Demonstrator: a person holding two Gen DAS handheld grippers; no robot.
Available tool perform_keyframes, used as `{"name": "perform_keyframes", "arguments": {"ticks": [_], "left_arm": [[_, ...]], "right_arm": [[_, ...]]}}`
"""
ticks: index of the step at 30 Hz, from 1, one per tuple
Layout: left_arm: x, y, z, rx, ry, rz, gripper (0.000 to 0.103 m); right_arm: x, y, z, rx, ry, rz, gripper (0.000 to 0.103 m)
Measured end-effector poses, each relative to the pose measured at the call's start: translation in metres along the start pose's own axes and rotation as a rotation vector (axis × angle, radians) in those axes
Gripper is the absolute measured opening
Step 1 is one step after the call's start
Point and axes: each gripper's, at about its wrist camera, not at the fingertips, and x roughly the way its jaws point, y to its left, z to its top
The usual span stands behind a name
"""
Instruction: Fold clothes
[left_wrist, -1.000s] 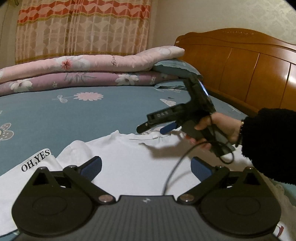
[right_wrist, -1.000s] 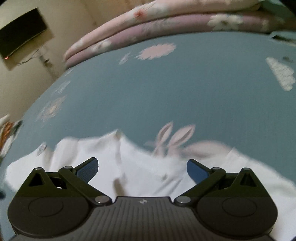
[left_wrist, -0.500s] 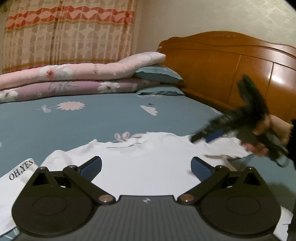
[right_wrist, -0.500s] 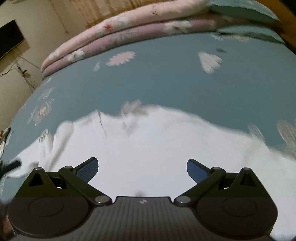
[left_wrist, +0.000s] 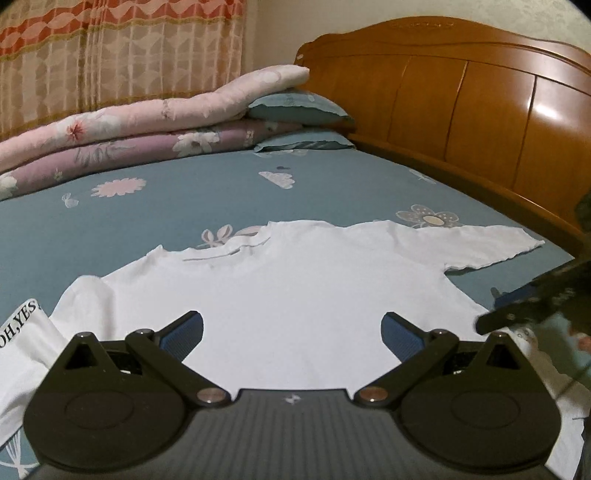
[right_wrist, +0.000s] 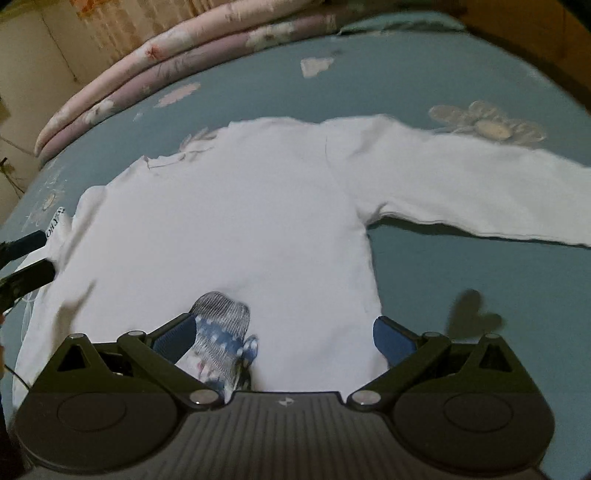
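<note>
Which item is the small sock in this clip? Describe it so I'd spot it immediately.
Find the blue floral bedsheet, then the white long-sleeved shirt spread flat on it. The small grey-and-blue striped knit sock lies on the shirt's near hem, the only patterned knit piece there.

One white shirt (left_wrist: 295, 280) on bed (left_wrist: 207, 199). One grey-and-blue sock (right_wrist: 218, 339) on shirt's near hem. Two folded quilts (left_wrist: 122, 136) stacked far left. Two pillows (left_wrist: 299, 110) by one wooden headboard (left_wrist: 461, 107). Two tools: left tool (left_wrist: 291, 328), right tool (right_wrist: 284, 328).

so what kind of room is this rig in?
A bedroom, most likely: a wooden headboard, a bed sheet with flower print, and folded quilts stacked under a curtained window. A white shirt lies spread on the bed.
</note>
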Motion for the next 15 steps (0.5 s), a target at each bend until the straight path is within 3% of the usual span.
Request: {"name": "perform_keyframes", "arguments": {"ticks": [3,8,15], "left_arm": [[-0.005,-0.007,0.002,0.018,-0.015,-0.007,0.102],[-0.012,-0.021,0.005,0.055,-0.025,-0.034,0.102],[-0.020,-0.033,0.007,0.086,-0.042,-0.063,0.102]], "right_arm": [[-0.018,0.025,-0.015,-0.067,-0.027,0.061,0.103],[0.001,0.044,-0.041,-0.057,0.040,0.101,0.103],[-0.021,0.010,-0.067,0.067,0.039,-0.016,0.103]]}}
